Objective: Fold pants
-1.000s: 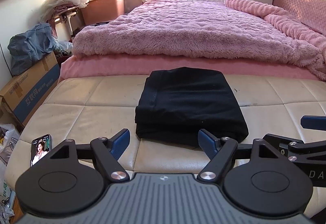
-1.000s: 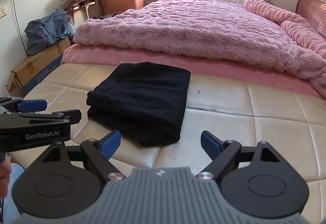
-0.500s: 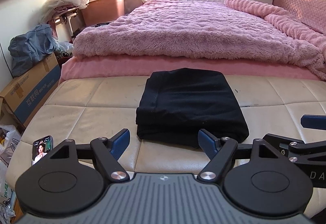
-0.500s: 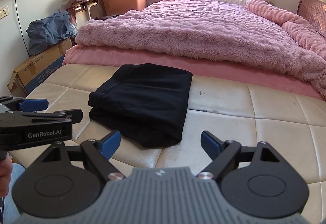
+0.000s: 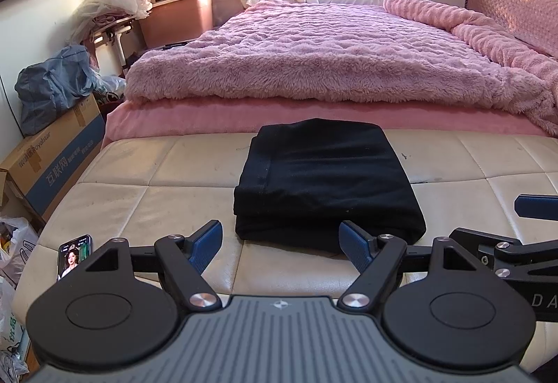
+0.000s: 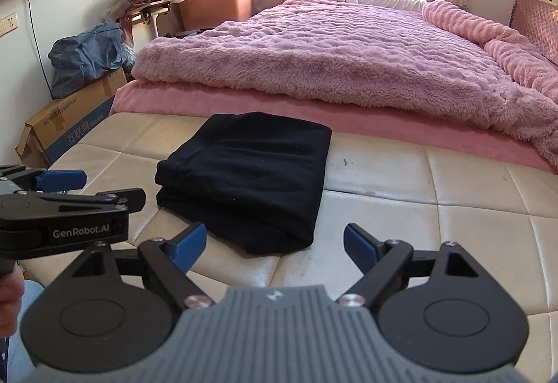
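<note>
Left wrist view: your left claw [image 5: 280, 241] hangs released, empty, jaws wide apart. The pants [image 5: 326, 179] lie at twelve o'clock, folded into a neat black stack on the cream bench [image 5: 150, 194]. A phone [image 5: 74, 255] sits at nine o'clock by the bench edge.

Right wrist view: your right claw [image 6: 274, 243] is also released and empty, with the pants [image 6: 249, 179] at eleven o'clock. The fold looks finished; brushing the near edge with either claw could drag the layers apart.

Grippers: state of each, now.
Left gripper: open, holding nothing, short of the folded black pants.
Right gripper: open, holding nothing.
</note>
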Demonstrator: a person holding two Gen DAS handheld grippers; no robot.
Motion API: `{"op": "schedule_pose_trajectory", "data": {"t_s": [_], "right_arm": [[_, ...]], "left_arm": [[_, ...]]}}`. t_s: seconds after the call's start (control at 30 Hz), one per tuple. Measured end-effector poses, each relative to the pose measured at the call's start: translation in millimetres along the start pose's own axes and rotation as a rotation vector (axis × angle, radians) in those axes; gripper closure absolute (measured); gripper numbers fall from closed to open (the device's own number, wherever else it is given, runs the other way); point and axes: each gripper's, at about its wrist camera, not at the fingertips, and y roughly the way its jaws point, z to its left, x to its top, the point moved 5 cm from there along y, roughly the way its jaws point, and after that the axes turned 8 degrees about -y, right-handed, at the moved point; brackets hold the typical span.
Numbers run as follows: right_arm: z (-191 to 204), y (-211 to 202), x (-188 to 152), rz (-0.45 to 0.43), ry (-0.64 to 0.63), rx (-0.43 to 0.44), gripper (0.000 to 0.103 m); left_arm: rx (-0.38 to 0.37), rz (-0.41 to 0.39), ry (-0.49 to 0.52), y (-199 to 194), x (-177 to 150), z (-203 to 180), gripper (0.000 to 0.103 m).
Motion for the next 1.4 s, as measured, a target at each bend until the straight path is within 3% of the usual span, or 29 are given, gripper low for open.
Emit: {"op": "schedule_pose_trajectory", "data": {"t_s": [1.4], "right_arm": [[-1.9, -8.9, 1.0, -0.023, 0.003, -0.007, 0.021]], "left_arm": [[-0.001, -0.012, 0.003, -8.3, 3.8, 2.6, 0.014]]}}
